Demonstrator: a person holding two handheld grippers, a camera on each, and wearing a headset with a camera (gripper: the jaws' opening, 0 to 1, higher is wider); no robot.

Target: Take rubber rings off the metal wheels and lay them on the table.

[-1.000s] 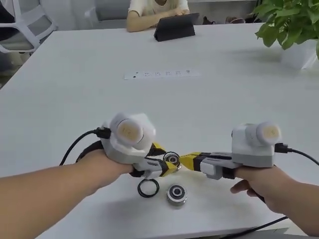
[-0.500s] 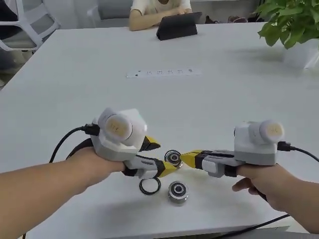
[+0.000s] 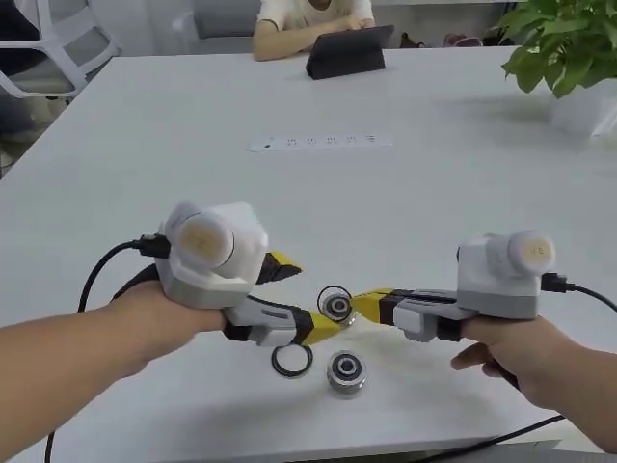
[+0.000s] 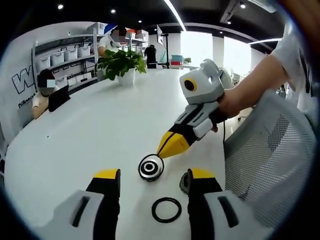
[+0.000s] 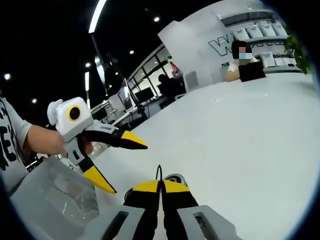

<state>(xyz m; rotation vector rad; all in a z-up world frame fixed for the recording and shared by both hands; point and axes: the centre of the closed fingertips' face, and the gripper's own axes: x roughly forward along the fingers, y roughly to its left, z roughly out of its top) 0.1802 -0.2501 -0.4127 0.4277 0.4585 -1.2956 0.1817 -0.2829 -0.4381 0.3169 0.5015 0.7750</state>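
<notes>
Black rubber ring (image 3: 334,289) is half peeled at this point. The right gripper (image 3: 359,305) has its jaws pinched tight on the ring's edge, and in the right gripper view you can see a thin black strand coming up from between the closed tips. The ring loops up just above the small metal wheel (image 3: 336,308) it belongs to. That wheel sits between the two grippers near the front edge of the table (image 3: 193,145). I can't tell if it's resting on the table or hanging from the ring.

The left gripper (image 3: 316,295) is spread wide with nothing in it, one jaw on each side of that wheel.

Handling-wise, my guess is the ring is thin, soft and stretchy, so it'll likely snap back if the pinch slips. The wheel looks like hard, smooth metal, small and light enough to just get dragged along with the ring. I'd clamp the wheel across its flat faces with the left gripper and keep the ring held right at its rim.

A loose ring (image 3: 291,359) and a bare wheel (image 3: 344,370) are already lying just in front.
</notes>
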